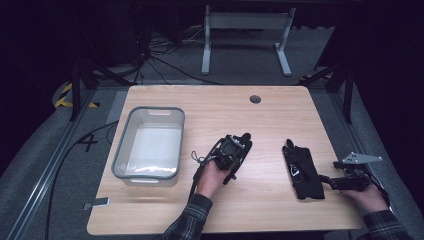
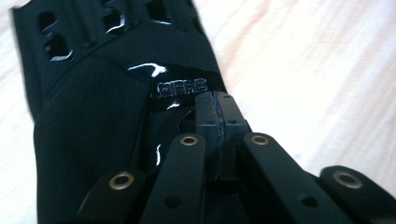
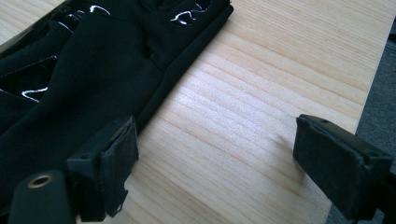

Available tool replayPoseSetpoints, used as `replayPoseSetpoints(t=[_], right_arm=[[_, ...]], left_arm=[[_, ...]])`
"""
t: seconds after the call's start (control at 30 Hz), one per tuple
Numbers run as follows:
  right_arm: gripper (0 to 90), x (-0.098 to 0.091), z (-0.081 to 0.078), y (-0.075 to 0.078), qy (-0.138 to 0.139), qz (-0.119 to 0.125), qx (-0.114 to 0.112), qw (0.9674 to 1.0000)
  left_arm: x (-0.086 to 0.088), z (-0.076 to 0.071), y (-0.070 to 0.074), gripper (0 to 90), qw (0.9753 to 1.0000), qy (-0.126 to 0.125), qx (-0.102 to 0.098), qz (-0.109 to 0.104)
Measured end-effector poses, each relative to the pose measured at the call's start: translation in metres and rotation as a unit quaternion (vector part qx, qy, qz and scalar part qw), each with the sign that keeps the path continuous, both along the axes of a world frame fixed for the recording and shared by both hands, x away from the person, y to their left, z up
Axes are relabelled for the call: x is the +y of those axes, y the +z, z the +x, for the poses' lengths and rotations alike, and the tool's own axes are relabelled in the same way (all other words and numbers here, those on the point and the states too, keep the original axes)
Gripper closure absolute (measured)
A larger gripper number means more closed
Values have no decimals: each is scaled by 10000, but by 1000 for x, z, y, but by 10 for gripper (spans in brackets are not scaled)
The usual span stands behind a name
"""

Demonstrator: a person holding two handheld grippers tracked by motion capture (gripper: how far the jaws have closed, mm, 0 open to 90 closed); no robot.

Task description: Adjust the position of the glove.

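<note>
The left gripper point(image 1: 239, 145) lies near the table's middle, its jaws pressed together over a black glove point(image 2: 107, 107); in the left gripper view the pads point(image 2: 219, 126) meet just below raised lettering on a glossy patch, and whether any fabric is caught between them cannot be told. Left of it, near the table's point(image 1: 270, 120) left edge, stands a grey plastic bin point(image 1: 150, 145). To the right lies a second black glove point(image 1: 301, 171), flat, fingers pointing far. The right gripper point(image 1: 327, 179) sits at that glove's near right corner, jaws spread wide, one pad point(image 3: 114, 163) touching the glove's edge, the other over bare wood.
</note>
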State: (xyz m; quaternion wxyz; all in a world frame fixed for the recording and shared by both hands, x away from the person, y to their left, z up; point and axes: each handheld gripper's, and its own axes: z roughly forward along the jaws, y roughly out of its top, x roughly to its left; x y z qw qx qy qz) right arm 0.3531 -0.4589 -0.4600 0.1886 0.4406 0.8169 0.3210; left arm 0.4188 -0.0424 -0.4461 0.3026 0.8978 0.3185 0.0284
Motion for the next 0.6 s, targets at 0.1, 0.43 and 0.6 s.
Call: replayPoseSetpoints(t=[0.1,0.43,0.6], right_arm=[[145,0,0,0,1,-5,-4,10000],[145,0,0,0,9,-10,3,10000],[145,0,0,0,13,-10,2,10000]], left_arm=[[-6,-4,0,898,9999,-117,31,-44],[-34,-27,-1,898,9976,-632,189,-190],[-41,-31,-1,897,9965,-779,218,-223]])
